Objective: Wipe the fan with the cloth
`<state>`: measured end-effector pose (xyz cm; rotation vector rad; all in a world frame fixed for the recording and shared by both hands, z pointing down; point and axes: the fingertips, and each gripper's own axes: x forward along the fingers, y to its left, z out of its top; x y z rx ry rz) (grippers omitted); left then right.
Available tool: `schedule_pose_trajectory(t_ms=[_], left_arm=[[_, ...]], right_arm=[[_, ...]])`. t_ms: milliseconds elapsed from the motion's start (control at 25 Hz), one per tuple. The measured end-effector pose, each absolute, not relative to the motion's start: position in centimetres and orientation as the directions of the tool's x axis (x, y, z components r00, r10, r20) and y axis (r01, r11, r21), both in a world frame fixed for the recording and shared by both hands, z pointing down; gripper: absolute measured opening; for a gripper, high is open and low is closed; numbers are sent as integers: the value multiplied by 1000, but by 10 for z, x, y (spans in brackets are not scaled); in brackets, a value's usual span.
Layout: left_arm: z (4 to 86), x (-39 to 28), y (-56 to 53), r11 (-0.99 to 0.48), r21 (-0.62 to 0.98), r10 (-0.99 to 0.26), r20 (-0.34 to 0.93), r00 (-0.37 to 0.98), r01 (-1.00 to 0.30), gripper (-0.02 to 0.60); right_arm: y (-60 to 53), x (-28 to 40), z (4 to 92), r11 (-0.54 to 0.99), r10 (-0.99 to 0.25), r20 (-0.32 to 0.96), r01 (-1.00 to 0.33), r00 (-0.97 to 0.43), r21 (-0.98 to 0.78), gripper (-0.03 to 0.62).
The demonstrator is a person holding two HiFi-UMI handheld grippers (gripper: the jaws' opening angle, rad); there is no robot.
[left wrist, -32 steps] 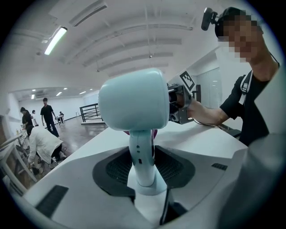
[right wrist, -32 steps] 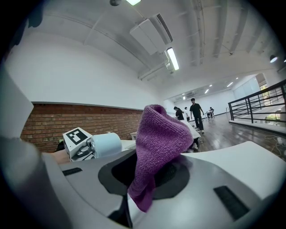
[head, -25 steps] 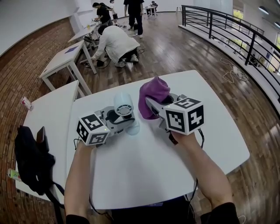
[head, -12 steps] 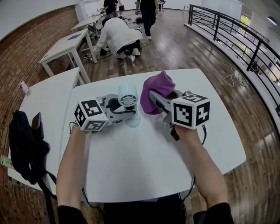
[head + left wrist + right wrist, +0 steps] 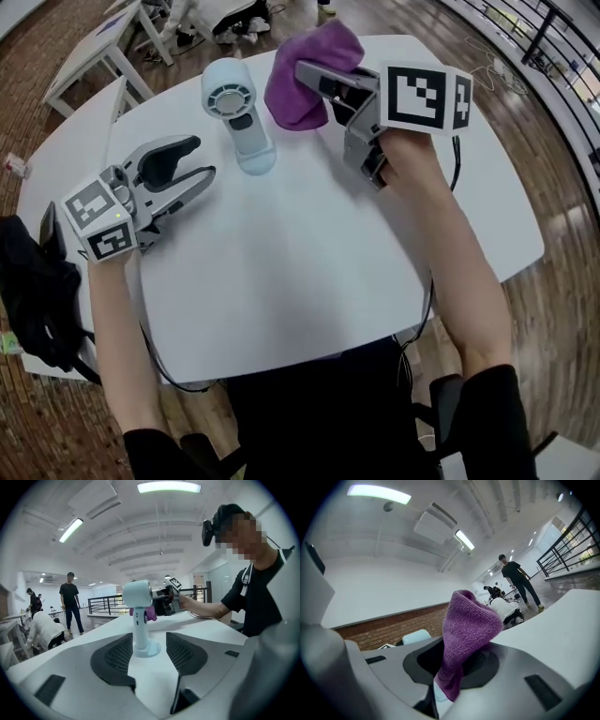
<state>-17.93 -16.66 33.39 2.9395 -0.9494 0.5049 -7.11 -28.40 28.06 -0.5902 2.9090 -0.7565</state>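
Note:
A pale blue hand fan (image 5: 234, 103) stands upright on its round base on the white table (image 5: 300, 262). My left gripper (image 5: 195, 159) sits a short way to the fan's left, open, with nothing between its fingers; its jaws have just been opening. The left gripper view shows the fan (image 5: 138, 616) just beyond the jaw tips of my left gripper (image 5: 149, 651). My right gripper (image 5: 314, 82) is shut on a purple cloth (image 5: 305, 66), held close to the right of the fan's head. In the right gripper view the cloth (image 5: 466, 634) bulges up out of the jaws of my right gripper (image 5: 454, 667).
A black bag (image 5: 33, 291) hangs off the table's left edge. Other white tables (image 5: 103, 47) stand beyond, on the wooden floor. A black railing (image 5: 562, 37) runs along the far right. A standing person (image 5: 70, 599) and a crouching one show in the background.
The left gripper has let go of the fan's handle and drawn back to the left, jaws wide. The fan now stands by itself. The right gripper, still holding the cloth, has rolled slightly.

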Motion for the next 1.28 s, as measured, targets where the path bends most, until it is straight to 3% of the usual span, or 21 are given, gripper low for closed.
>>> schedule_pose_trajectory(t_ms=[160,360,520,680,880,1280], left_arm=[[324,-178,-139,-815,-37,-573,191,797,-578,221],[291,-173,-111,-824,56,-567,-40,823,-564,221],[259,-173,-89,-870,163,-493,-261,830,-465,221],[236,-159,-68,-934,138,-356,-427,831,-330,221],[242,-144,-58,-956,124,-292,-424,857,-265,221],[255,-138,-58,-946,124,-323,-380,867,-298,221]], right_arm=[[-286,-62,257,822,-361,-62,-286,-930,-493,69],[-259,-44,227,791,-331,-212,-148,-919,-593,69],[-217,-3,225,806,-344,-260,-142,-902,-575,69],[-189,26,221,859,-349,-294,-178,-890,-481,69],[-155,15,234,886,-316,-294,-169,-902,-432,69],[-123,20,260,912,-285,-323,-150,-903,-383,69]])
